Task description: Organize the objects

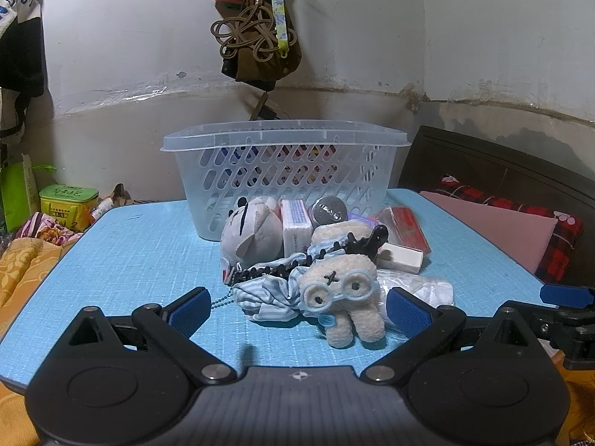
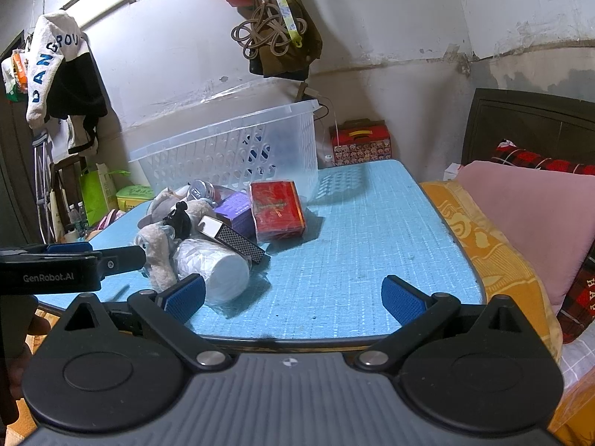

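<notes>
Blue desk (image 1: 148, 245) under dim light: the left hand-held gripper (image 1: 297, 306) is spread wide and empty, its pads flanking the goggled plush toy (image 1: 344, 293) at the pile's front — close squarely on its body. Right hand-held gripper (image 2: 293, 295) — spread, empty, beside the wrapped roll (image 2: 215, 267). Behind the pile waits the basket (image 1: 286, 171).

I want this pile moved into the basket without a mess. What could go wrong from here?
1. The left gripper stands open around the cream plush toy, which lies against the striped cloth and black hair clip; closing may drag those along.
2. The wrapped white roll lies on its side by the right gripper and near the table edge; a nudge could roll it off.
</notes>
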The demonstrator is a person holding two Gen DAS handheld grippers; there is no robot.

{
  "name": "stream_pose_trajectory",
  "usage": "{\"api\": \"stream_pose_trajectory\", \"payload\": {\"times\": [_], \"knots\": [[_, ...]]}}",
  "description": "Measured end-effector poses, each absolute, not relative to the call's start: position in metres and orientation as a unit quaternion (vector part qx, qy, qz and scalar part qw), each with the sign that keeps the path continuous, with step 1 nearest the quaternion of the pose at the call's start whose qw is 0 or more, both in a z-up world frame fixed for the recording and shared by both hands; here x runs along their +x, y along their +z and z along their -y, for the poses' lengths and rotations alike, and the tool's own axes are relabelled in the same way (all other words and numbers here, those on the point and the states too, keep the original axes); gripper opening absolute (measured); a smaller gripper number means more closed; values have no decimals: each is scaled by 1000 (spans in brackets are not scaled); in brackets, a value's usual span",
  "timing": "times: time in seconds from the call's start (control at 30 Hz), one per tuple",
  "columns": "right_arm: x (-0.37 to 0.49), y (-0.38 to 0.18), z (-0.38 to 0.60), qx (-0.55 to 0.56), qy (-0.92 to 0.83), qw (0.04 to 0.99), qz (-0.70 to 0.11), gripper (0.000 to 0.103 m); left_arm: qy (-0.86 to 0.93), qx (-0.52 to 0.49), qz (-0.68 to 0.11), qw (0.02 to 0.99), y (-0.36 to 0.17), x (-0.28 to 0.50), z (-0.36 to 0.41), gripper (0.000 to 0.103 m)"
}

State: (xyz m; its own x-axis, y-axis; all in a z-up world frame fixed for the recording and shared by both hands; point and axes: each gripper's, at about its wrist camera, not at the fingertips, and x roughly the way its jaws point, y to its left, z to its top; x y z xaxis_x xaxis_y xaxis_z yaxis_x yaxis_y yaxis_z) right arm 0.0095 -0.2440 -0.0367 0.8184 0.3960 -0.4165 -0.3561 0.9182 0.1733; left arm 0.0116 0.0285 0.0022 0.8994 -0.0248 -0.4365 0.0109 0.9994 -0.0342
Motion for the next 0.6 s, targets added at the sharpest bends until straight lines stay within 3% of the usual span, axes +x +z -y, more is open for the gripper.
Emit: {"api": "stream_pose_trajectory", "payload": {"times": [0.6], "knots": [[11, -35, 239, 49, 208, 951, -225, 103, -8, -15, -223, 975, 3, 12, -31, 102]]}}
